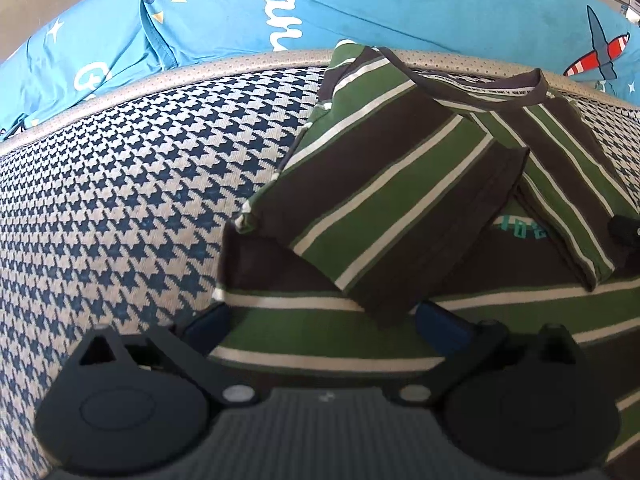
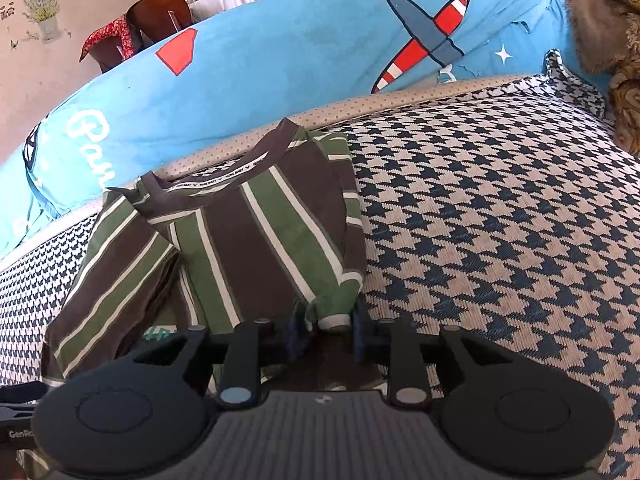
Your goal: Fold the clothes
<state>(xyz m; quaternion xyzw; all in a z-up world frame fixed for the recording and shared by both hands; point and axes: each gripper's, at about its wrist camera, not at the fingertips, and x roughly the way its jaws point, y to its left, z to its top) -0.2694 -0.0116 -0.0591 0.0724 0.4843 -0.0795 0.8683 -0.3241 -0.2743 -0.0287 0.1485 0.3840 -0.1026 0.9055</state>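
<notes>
Houndstooth bedcover (image 1: 120, 200) carries one striped shirt (image 1: 380, 184), brown, green and white, both sleeves folded inward, below a blue quilt (image 1: 360, 4). Left view alone shows the left gripper (image 1: 320, 320) spread wide over the hem. Right view alone shows chairs (image 2: 160, 12) behind, and the right gripper (image 2: 326, 336) narrow around a sleeve edge.

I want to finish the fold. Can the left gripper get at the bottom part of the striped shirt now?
Probably yes: the left gripper stands open right over the striped shirt, whose lower part lies flat between its fingers. Nothing covers it there.
</notes>
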